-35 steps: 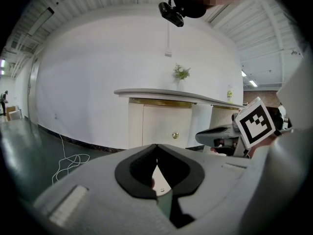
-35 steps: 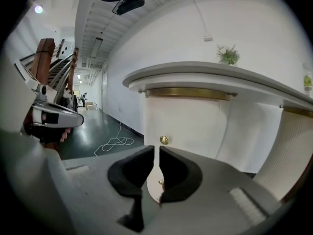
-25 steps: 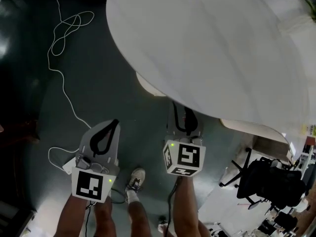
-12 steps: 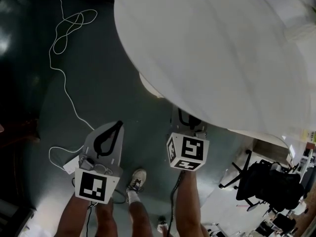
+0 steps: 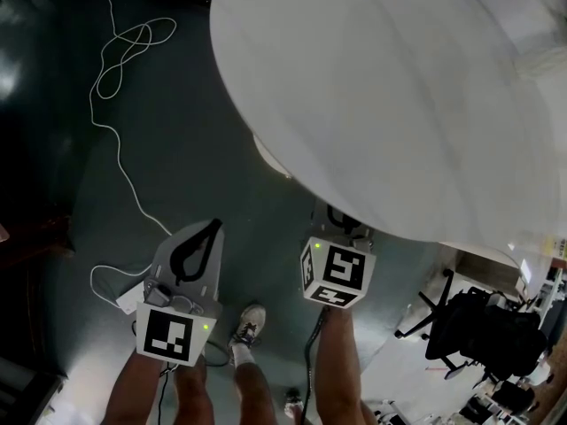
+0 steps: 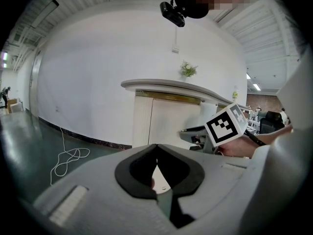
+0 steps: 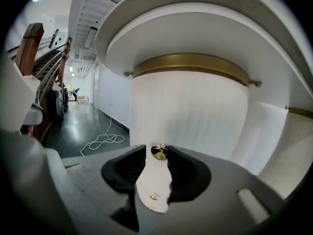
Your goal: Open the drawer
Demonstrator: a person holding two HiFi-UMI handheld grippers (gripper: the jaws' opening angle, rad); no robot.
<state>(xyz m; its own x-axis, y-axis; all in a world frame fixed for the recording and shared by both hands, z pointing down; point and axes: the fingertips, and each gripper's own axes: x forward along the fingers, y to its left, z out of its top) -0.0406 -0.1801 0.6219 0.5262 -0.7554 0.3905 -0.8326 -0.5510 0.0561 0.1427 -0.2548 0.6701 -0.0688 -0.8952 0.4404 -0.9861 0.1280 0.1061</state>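
Note:
A white rounded cabinet [image 7: 190,111] with a brass band stands under a wide white tabletop [image 5: 381,96]. Its drawer front carries a small brass knob [image 7: 159,152]. In the right gripper view my right gripper [image 7: 156,150] has this knob between its tips; the jaws are closing, the right pad is at the knob, and a gap shows on the left side. From the head view its tips are hidden under the table edge and only its marker cube [image 5: 335,273] shows. My left gripper [image 5: 211,226] hangs over the floor to the left, shut and empty, tips touching [image 6: 156,146].
A loose white cable [image 5: 124,51] lies looped on the dark green floor, ending at a white adapter [image 5: 128,297]. The person's shoe [image 5: 246,321] is below the grippers. A black office chair [image 5: 483,326] stands at the lower right. A staircase [image 7: 39,53] rises on the left.
My right gripper has moved a little forward, its jaws slipping under the table edge. The left gripper has stayed put.

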